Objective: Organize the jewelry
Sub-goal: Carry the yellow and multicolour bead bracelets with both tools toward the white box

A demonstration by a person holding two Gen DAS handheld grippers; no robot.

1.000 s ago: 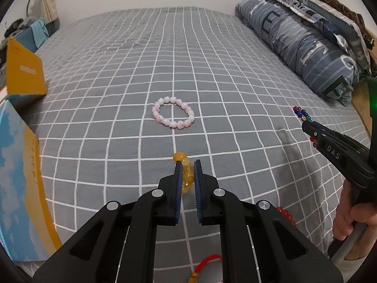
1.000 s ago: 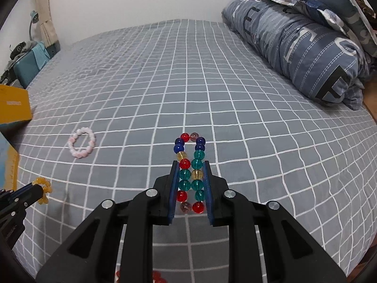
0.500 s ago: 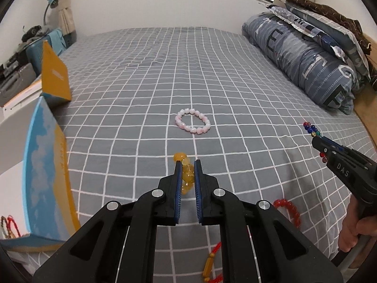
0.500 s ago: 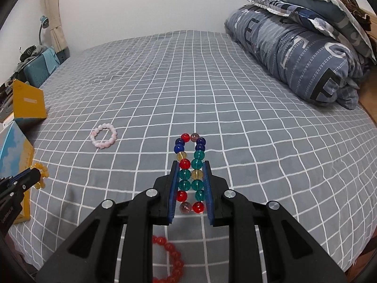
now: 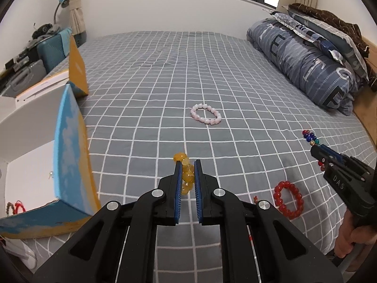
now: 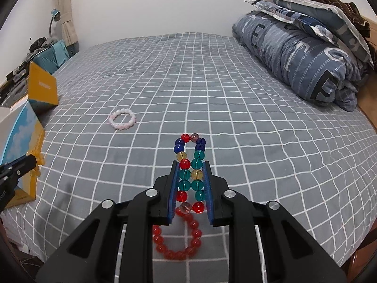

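Jewelry lies scattered on the grey checked bedspread [image 5: 146, 75], and we take it from left to right. At the far left we see an open box [image 5: 68, 155] with a blue and yellow wall standing at the bed's edge; small red-corded pieces [image 5: 17, 208] lie on its white floor. Just right of that box, our left gripper [image 5: 187, 165] pinches a yellow bead bracelet [image 5: 186, 176] between its blue pads, held above the cover. Beyond it, near mid-bed, a pink bead bracelet [image 5: 206, 116] lies flat and alone. Further right, a red bead bracelet [image 5: 288, 199] rests on the cover near the bed's near edge. Above it, our right gripper [image 6: 190, 165] clamps a multicoloured bead bracelet [image 6: 189, 169], squeezed into a long loop between the pads. At the far right, folded quilts [image 6: 304, 56] are stacked along the bed's side.
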